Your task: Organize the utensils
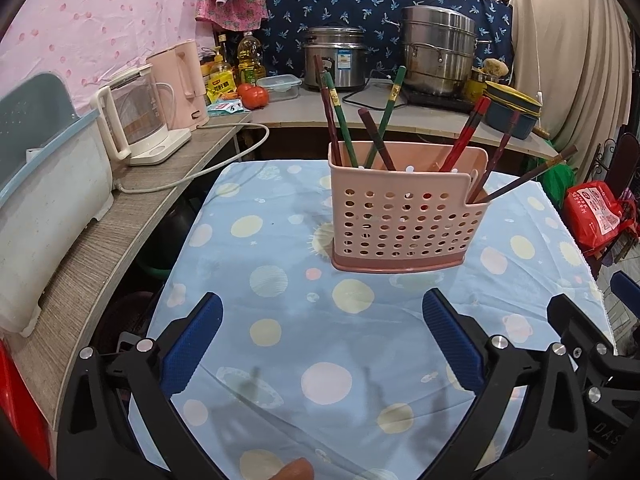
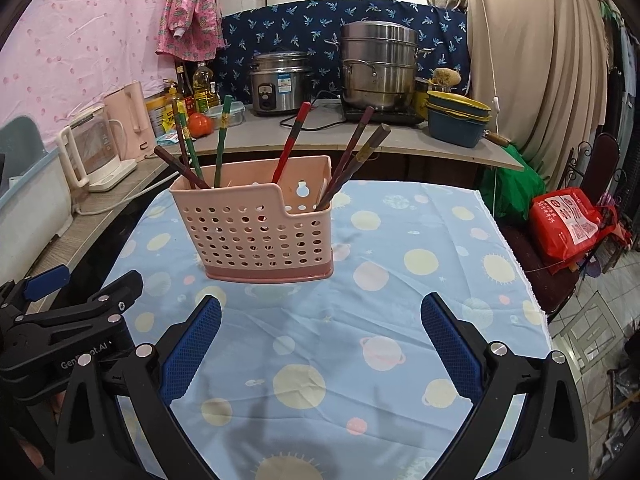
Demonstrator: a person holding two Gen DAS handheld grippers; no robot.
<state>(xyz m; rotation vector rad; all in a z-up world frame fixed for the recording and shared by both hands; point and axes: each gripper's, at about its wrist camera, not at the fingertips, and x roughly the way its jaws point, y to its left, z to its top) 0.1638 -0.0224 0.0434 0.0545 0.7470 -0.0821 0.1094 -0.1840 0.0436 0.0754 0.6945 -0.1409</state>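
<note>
A pink perforated utensil holder (image 1: 404,220) (image 2: 256,236) stands upright on the blue planet-print tablecloth (image 1: 312,344) (image 2: 384,320). Several chopsticks lean inside it: green ones (image 1: 340,120) (image 2: 222,140), red ones (image 1: 466,136) (image 2: 292,140) and dark brown ones (image 1: 528,178) (image 2: 356,140). My left gripper (image 1: 322,312) hovers in front of the holder, open, with only cloth between its blue pads (image 1: 192,352). My right gripper (image 2: 320,312) is also open and holds nothing, a little short of the holder. Each gripper shows at the edge of the other's view (image 1: 580,344) (image 2: 80,308).
A wooden counter runs along the left with a glass kettle (image 1: 136,120), a pink kettle (image 1: 180,84) and a white bin (image 1: 44,208). Behind are a rice cooker (image 2: 280,84), a steel steamer pot (image 2: 378,68), stacked bowls (image 2: 458,120), oil bottles and a tomato (image 1: 254,96). A red bag (image 2: 568,224) sits right of the table.
</note>
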